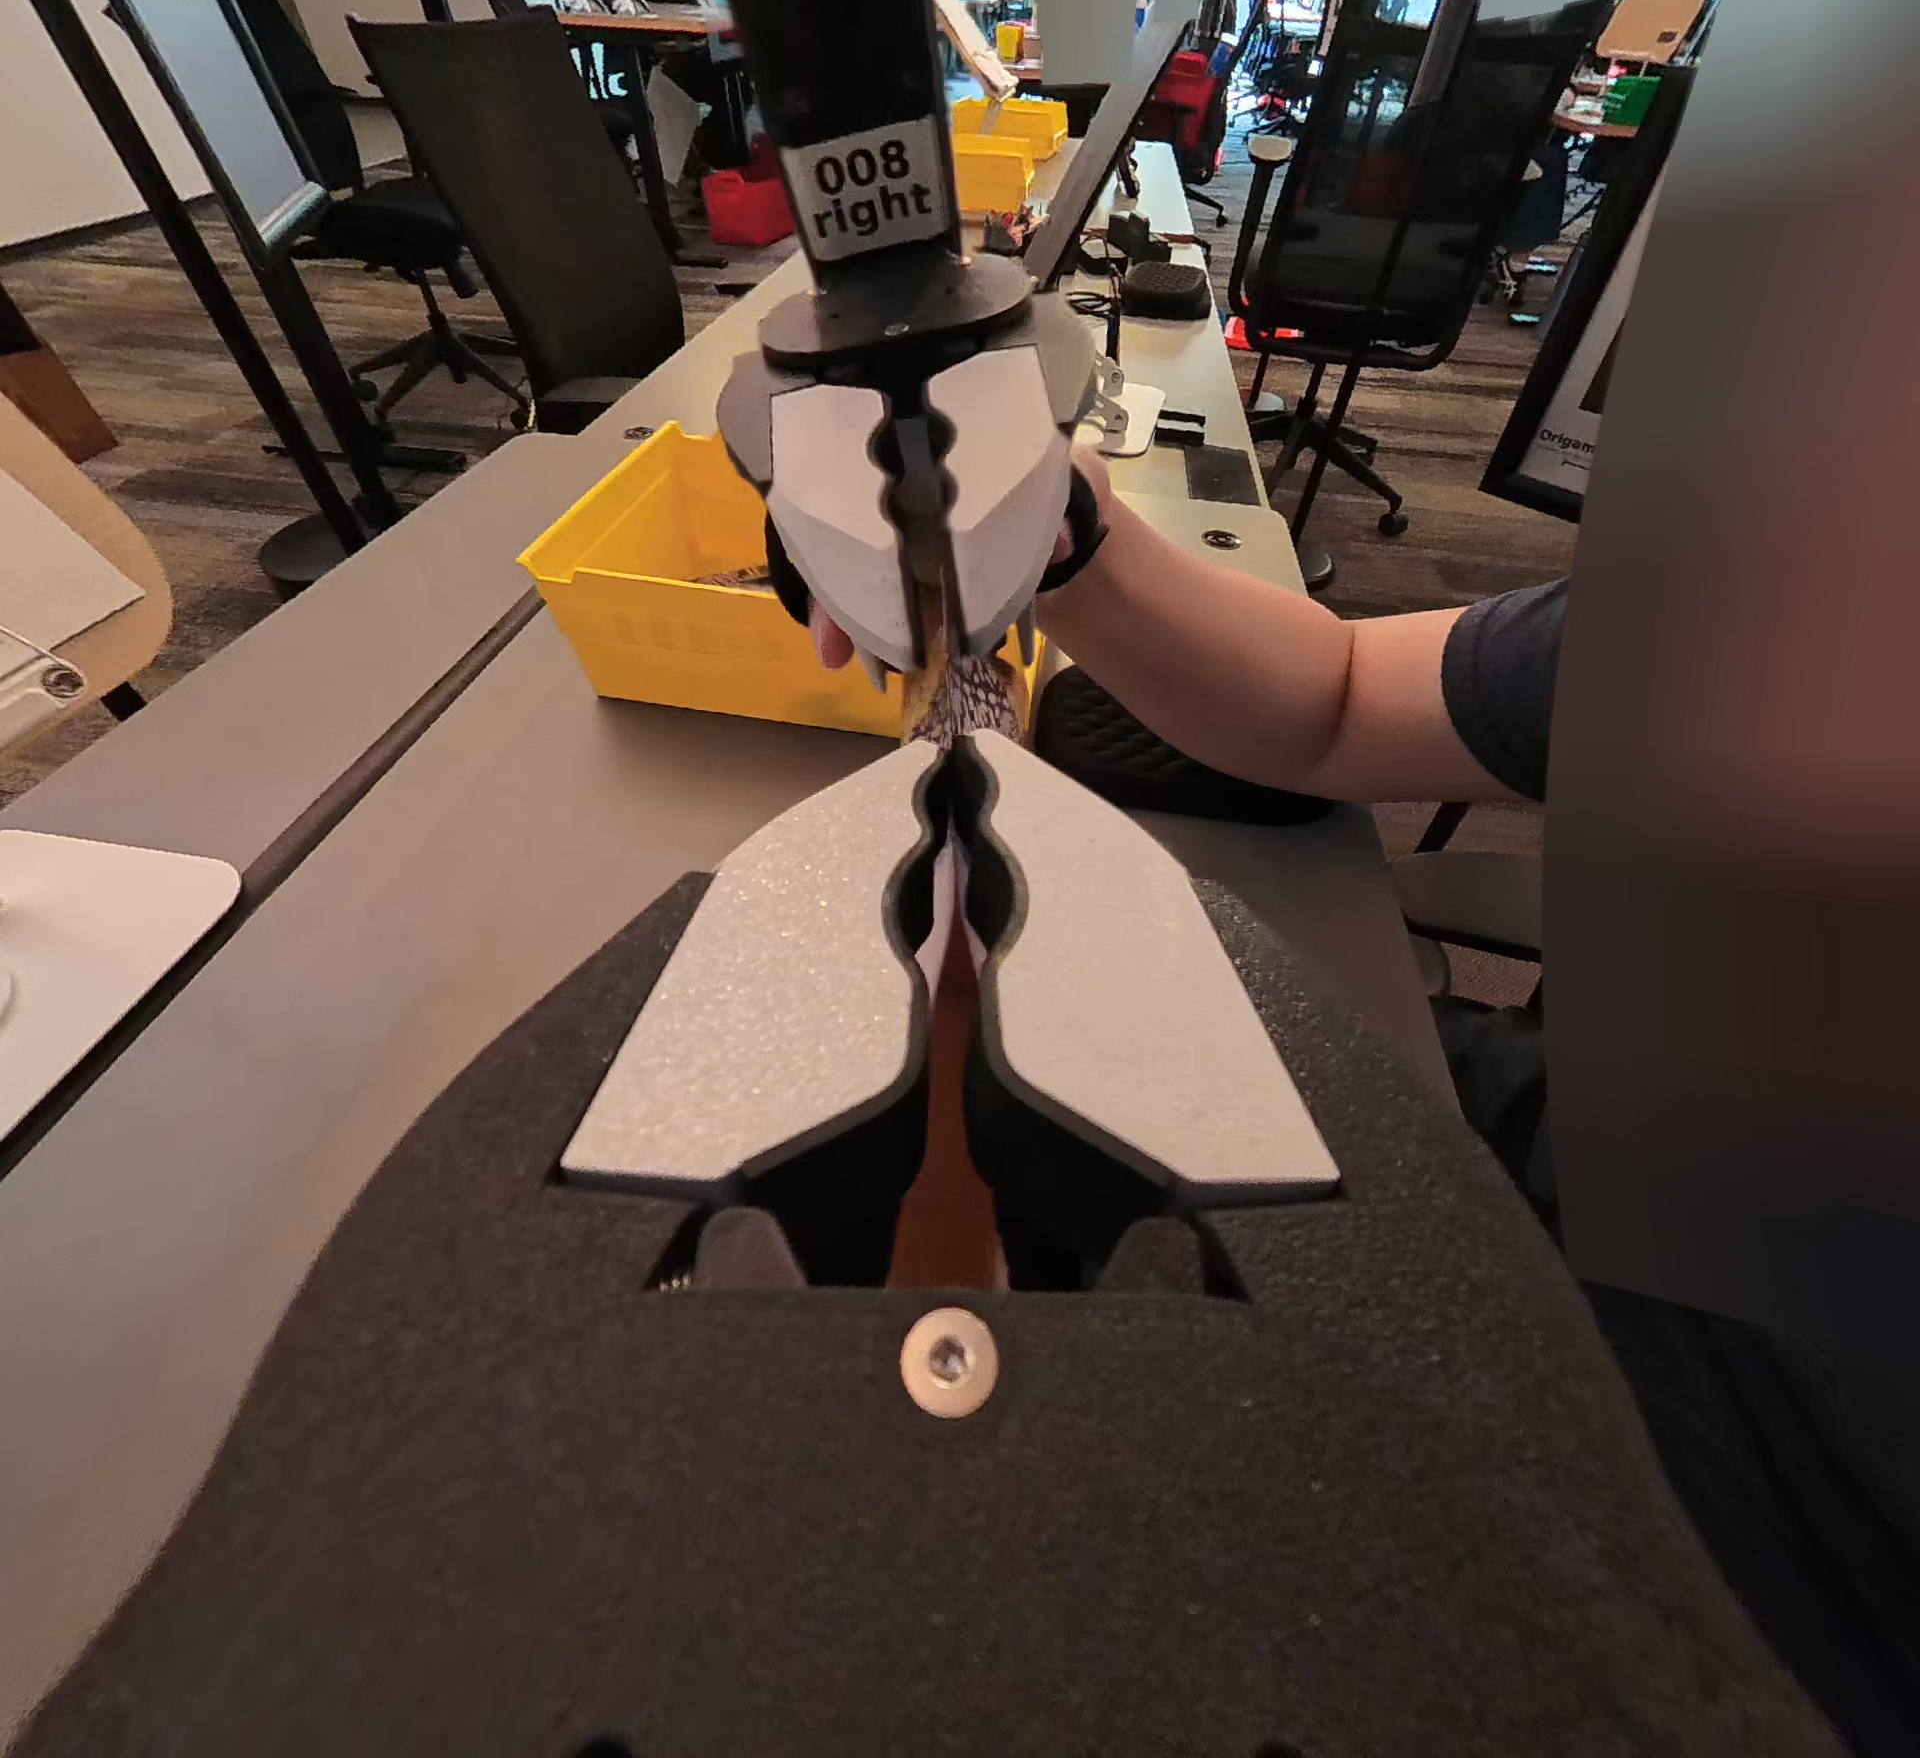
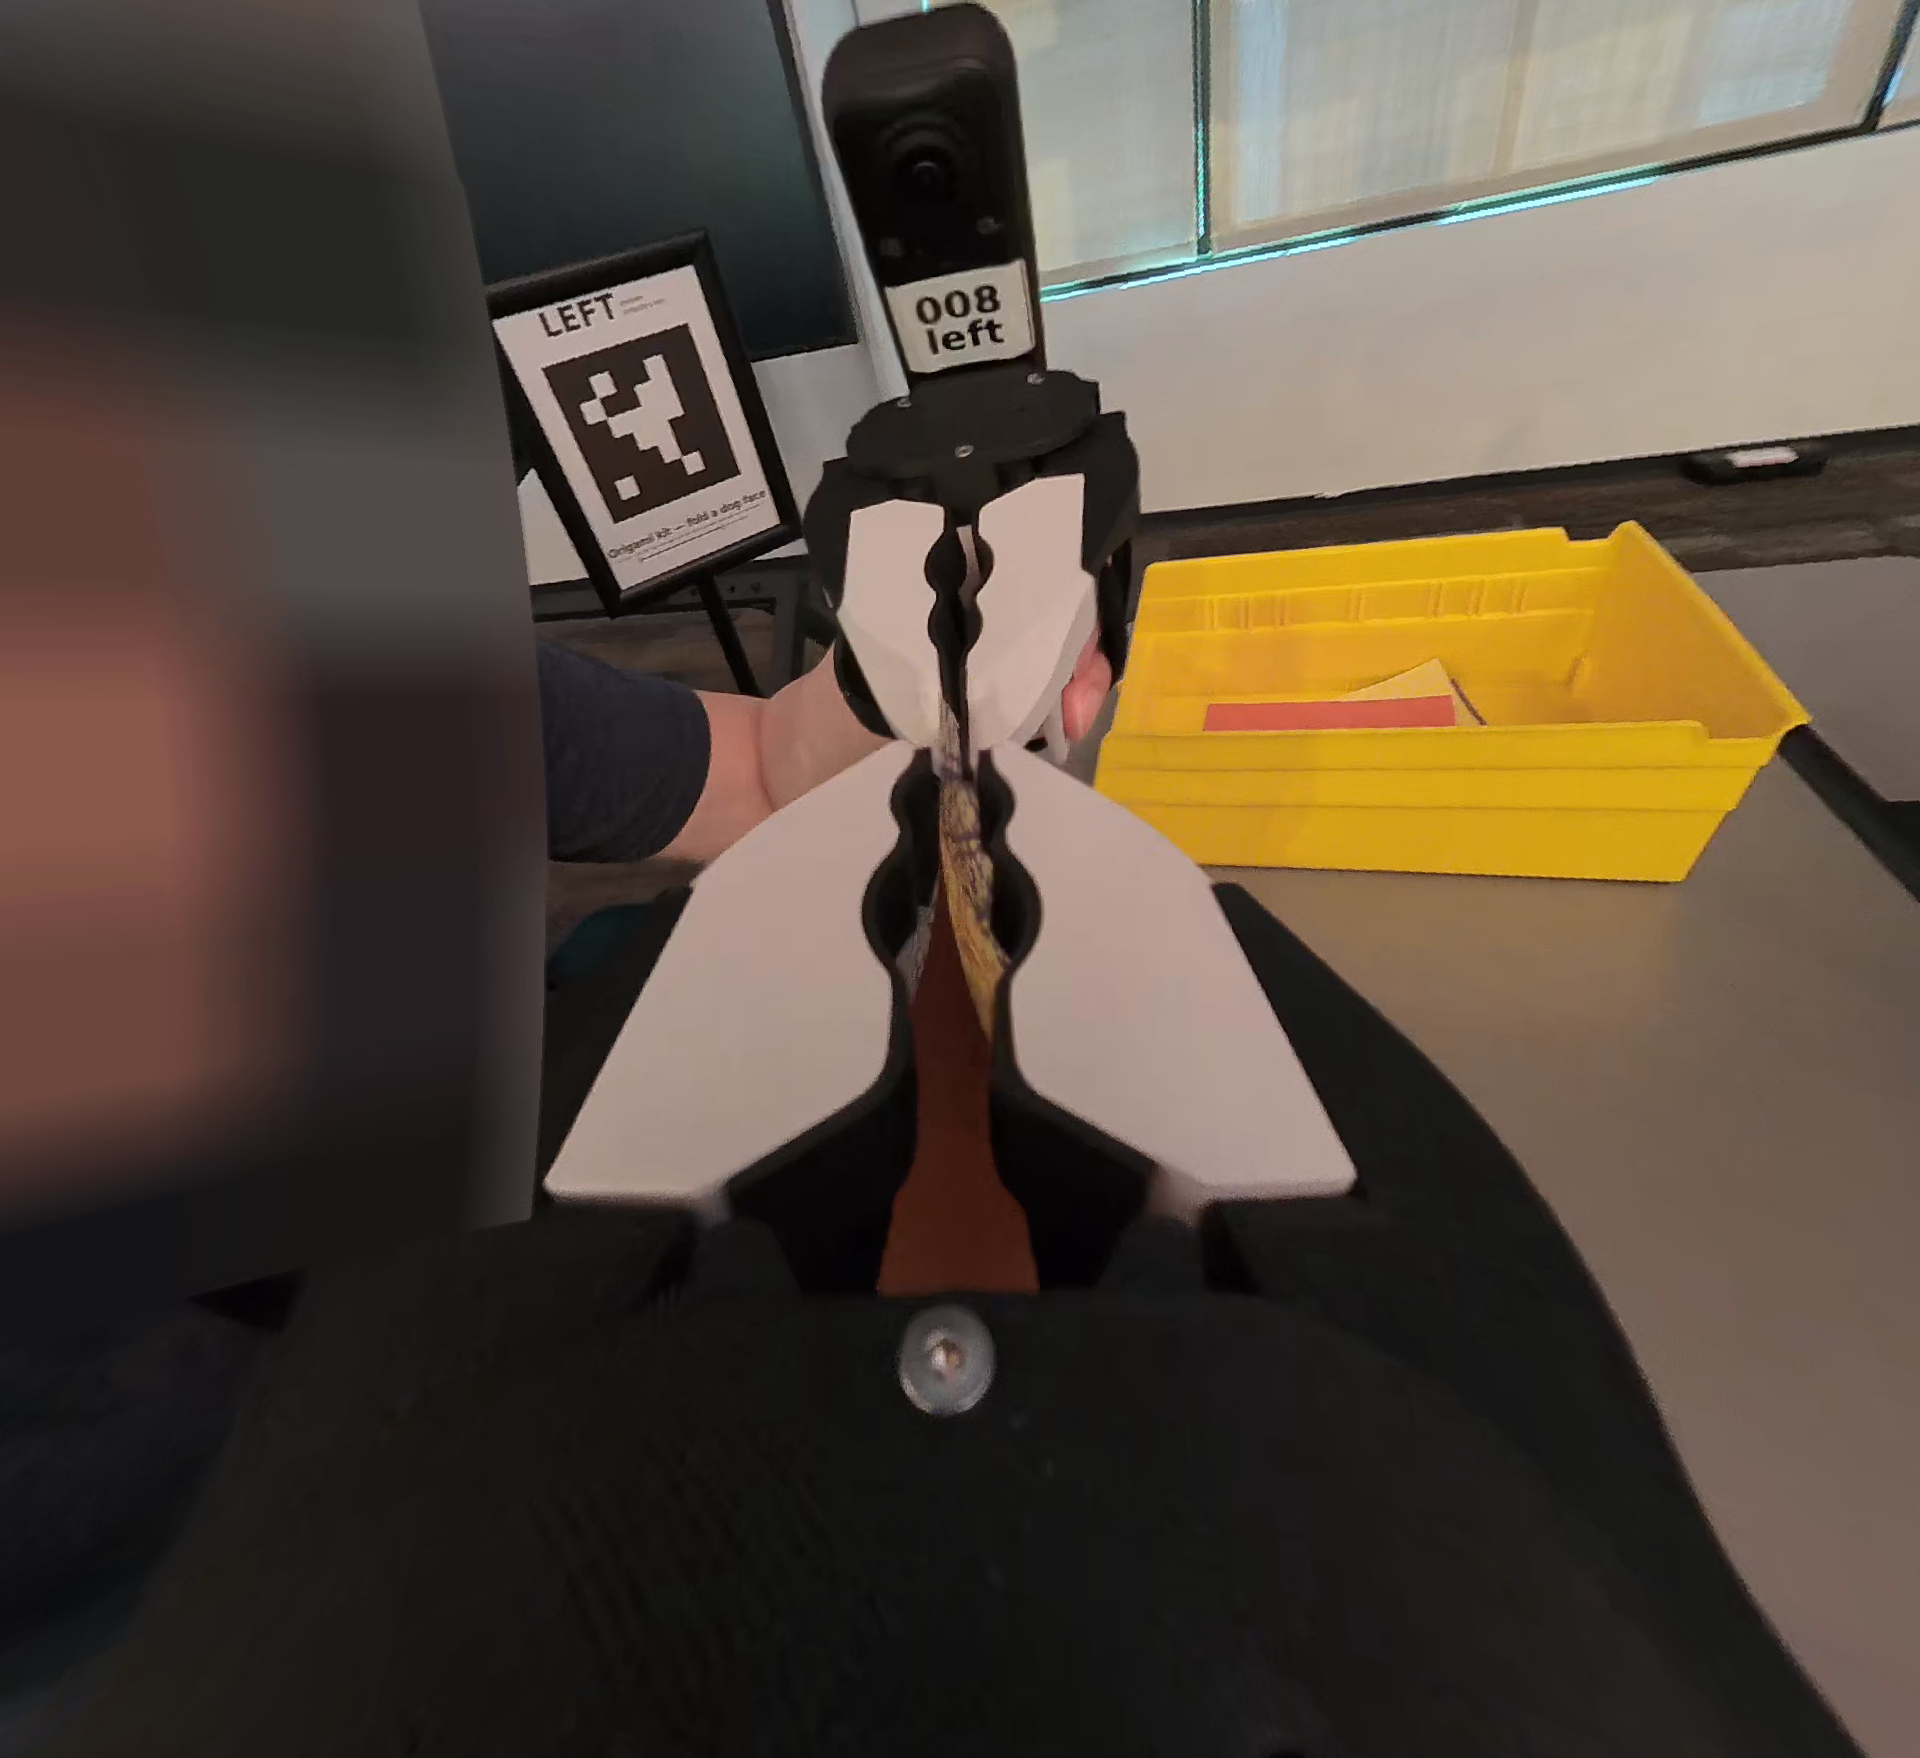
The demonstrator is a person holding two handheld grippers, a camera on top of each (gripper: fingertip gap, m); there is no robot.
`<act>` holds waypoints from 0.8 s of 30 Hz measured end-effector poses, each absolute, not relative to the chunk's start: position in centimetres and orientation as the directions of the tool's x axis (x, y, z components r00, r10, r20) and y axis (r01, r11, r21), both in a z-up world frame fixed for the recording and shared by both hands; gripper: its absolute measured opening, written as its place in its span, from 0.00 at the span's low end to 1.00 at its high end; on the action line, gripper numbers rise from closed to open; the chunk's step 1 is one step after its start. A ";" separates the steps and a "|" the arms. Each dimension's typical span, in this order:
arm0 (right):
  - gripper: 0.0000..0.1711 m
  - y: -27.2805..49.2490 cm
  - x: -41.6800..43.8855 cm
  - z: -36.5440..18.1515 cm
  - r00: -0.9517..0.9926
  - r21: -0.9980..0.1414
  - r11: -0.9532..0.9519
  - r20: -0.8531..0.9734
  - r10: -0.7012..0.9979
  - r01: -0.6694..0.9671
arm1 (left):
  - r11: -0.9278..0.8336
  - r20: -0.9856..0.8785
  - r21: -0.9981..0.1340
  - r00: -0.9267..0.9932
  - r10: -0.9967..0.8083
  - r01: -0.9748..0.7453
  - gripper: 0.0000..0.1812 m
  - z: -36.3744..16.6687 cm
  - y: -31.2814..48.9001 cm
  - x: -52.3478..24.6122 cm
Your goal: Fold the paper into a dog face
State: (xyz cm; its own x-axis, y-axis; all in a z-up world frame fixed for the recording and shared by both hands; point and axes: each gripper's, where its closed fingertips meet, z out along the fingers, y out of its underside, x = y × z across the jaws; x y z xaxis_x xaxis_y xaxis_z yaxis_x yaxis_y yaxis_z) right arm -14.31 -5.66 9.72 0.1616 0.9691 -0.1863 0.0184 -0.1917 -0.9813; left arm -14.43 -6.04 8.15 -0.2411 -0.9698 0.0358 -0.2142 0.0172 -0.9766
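A folded patterned paper, purple and yellow with a white back (image 1: 961, 700), hangs in the air between my two grippers, which face each other tip to tip above the grey table (image 1: 416, 825). My left gripper (image 1: 956, 752) is shut on one end of the paper; its pads meet on it. It also shows in the right wrist view (image 2: 951, 721). My right gripper (image 2: 956, 768) stands slightly open around the other end of the paper (image 2: 961, 835), with a dark gap beside the sheet. The left wrist view shows this gripper from the front (image 1: 930, 659).
A yellow bin (image 2: 1455, 804) holding an orange sheet (image 2: 1340, 711) sits on the table just behind the grippers; it also shows in the left wrist view (image 1: 665, 607). A black padded rest (image 1: 1143, 763) lies under a person's forearm. A framed sign (image 2: 634, 420) and office chairs (image 1: 520, 202) stand beyond the table. My two grippers' fingertips are within a few centimetres of each other.
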 end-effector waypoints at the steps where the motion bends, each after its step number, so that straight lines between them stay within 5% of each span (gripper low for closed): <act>1: 0.08 -5.6 -14.0 9.9 0.175 -0.984 -0.179 -0.173 0.969 0.016 | 0.009 0.043 -0.978 -0.238 -0.970 -0.211 0.00 8.2 -5.9 -14.5; 8: 0.10 -5.2 -12.1 11.1 0.285 -0.998 -0.049 -0.039 0.958 0.029 | -0.042 0.102 -0.972 -0.251 -0.963 -0.233 0.00 7.7 -5.4 -14.5; 16: 0.07 -5.5 -11.8 8.0 0.295 -0.951 0.058 0.153 0.943 0.304 | -0.041 0.112 -0.965 -0.268 -0.957 -0.258 0.00 7.1 -5.5 -14.4; 24: 0.01 -5.6 -12.0 7.5 0.283 -0.948 0.025 0.120 0.952 0.317 | -0.018 0.097 -0.964 -0.286 -0.953 -0.267 0.00 7.0 -5.9 -14.4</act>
